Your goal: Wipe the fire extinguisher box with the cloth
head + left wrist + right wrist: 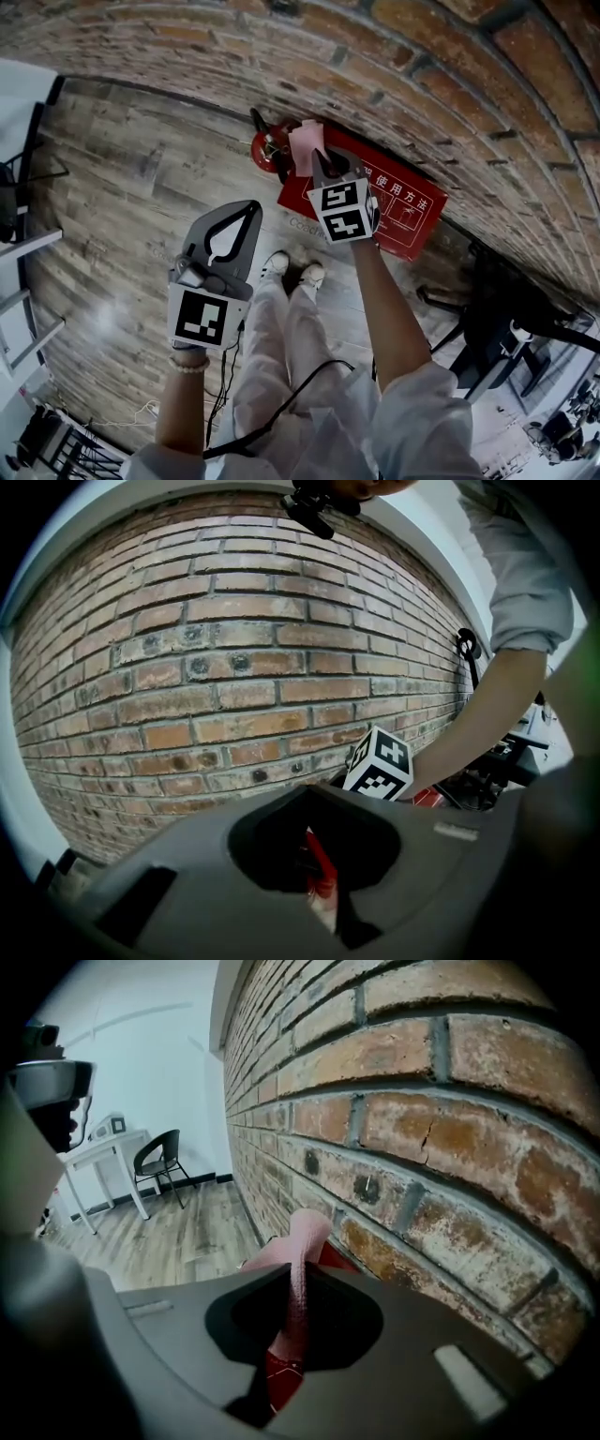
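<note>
The red fire extinguisher box [398, 211] lies on the wooden floor along the foot of the brick wall. My right gripper [319, 161] is over the box's left end, shut on a pink cloth [306, 145] that sticks out past its tips. In the right gripper view the cloth [302, 1241] hangs pinched between the jaws, with the box [335, 1256] just beyond. My left gripper [251, 208] hovers over the floor to the left of the box, shut, with nothing in it. From the left gripper view I see the right gripper's marker cube [380, 764].
A red fire extinguisher [267, 148] lies at the box's left end. The person's shoes [292, 270] stand just in front of the box. Black chair legs [497, 328] are at the right. A white table [103, 1152] and black chair [159, 1162] stand farther along the wall.
</note>
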Tool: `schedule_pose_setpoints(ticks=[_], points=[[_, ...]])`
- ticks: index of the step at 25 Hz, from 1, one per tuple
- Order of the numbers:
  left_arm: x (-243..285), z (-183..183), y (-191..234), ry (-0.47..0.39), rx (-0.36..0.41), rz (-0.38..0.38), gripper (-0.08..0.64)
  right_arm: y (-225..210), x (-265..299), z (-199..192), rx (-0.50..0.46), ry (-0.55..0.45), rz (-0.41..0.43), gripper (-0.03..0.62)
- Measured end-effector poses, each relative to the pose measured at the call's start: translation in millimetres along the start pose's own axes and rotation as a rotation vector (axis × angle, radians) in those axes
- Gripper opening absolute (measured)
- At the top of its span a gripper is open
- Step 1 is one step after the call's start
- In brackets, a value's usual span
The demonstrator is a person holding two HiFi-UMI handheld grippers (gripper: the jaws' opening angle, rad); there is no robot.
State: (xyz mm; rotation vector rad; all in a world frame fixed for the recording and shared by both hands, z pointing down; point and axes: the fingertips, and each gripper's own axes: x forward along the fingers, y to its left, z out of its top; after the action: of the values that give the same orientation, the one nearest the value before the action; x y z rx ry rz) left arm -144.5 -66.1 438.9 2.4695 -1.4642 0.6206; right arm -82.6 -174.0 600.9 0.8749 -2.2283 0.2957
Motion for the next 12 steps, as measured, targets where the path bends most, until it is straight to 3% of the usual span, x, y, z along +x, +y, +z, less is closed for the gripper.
schedule_pose_setpoints(ticks=[12], points=[[5, 0, -8, 0.008, 0.016, -0.018, -0.002, -15, 5, -9, 0.012, 0.021, -0.037, 0.029]])
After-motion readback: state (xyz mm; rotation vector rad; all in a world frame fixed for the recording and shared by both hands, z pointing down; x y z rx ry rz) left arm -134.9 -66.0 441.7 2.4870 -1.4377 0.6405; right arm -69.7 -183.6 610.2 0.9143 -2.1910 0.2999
